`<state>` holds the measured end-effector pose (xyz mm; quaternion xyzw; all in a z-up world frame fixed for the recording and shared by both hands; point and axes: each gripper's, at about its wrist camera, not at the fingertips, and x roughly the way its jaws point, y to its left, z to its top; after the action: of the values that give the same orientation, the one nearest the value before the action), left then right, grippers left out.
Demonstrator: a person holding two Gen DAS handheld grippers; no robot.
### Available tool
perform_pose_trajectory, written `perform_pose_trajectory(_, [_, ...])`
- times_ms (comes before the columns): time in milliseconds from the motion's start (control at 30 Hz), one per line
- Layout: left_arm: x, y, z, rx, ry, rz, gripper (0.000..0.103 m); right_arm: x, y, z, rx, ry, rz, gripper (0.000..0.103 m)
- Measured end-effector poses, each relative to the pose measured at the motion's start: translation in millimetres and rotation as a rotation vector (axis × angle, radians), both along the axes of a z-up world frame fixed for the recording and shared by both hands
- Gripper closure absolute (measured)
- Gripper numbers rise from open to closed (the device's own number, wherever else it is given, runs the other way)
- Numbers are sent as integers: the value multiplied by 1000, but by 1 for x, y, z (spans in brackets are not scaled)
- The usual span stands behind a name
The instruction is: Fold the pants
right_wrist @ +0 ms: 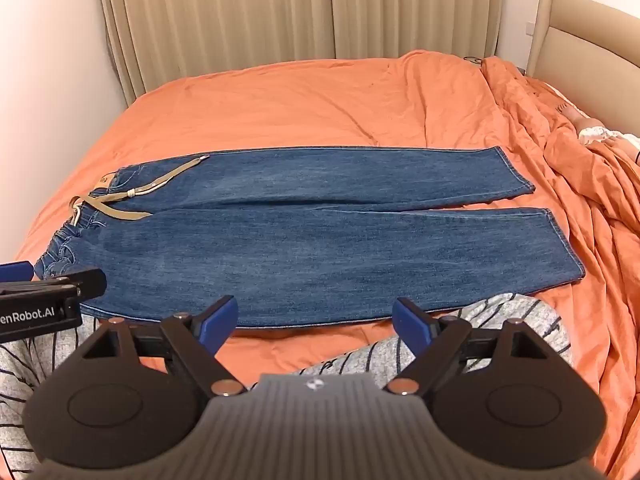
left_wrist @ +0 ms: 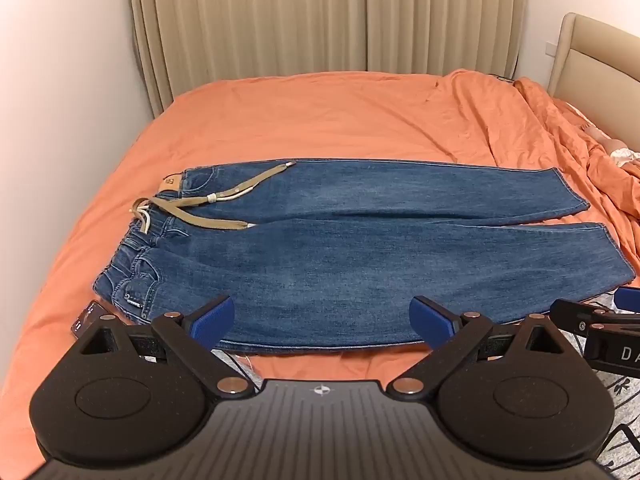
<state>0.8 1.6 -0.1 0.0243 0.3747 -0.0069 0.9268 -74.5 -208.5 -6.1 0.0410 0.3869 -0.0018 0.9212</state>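
Blue jeans [left_wrist: 360,256] lie flat across the orange bed, waistband at the left, both legs side by side running right. They also show in the right wrist view [right_wrist: 300,240]. A tan belt [left_wrist: 224,200] lies loose over the waistband. My left gripper [left_wrist: 322,322] is open and empty, held above the near edge of the jeans. My right gripper [right_wrist: 314,322] is open and empty, just short of the near leg's edge. The right gripper's tip shows at the right of the left wrist view [left_wrist: 592,320].
The orange bed sheet [left_wrist: 320,120] is rumpled at the right. A dark phone [left_wrist: 86,316] lies by the waistband corner. Grey striped cloth [right_wrist: 500,320] lies at the near edge. Beige curtains [left_wrist: 320,20] and a headboard [left_wrist: 596,52] bound the bed.
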Motion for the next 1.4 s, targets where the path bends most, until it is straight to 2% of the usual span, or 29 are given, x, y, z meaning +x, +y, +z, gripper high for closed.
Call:
perform_pose_trajectory(33, [-1,-2,0,23,-11,0,0,0,0,0,-1,-1,-1,22])
perform_pose_trajectory(167, [-5,-2,-2,31,-22,2,0,0,1,0,-3,-6,1,22])
perform_pose_trajectory(367, [-2,5,0,7,-8,11,0,2,3,1,1,-2,1,22])
perform_pose_trajectory(800, [-2,8,-1,5,-3,17,0,3,-1,6,11,6,8,22])
perform_pose_trajectory(1400, [-3,13,-4,-10,5,26,0,6,-4,-2,37,23,20,22])
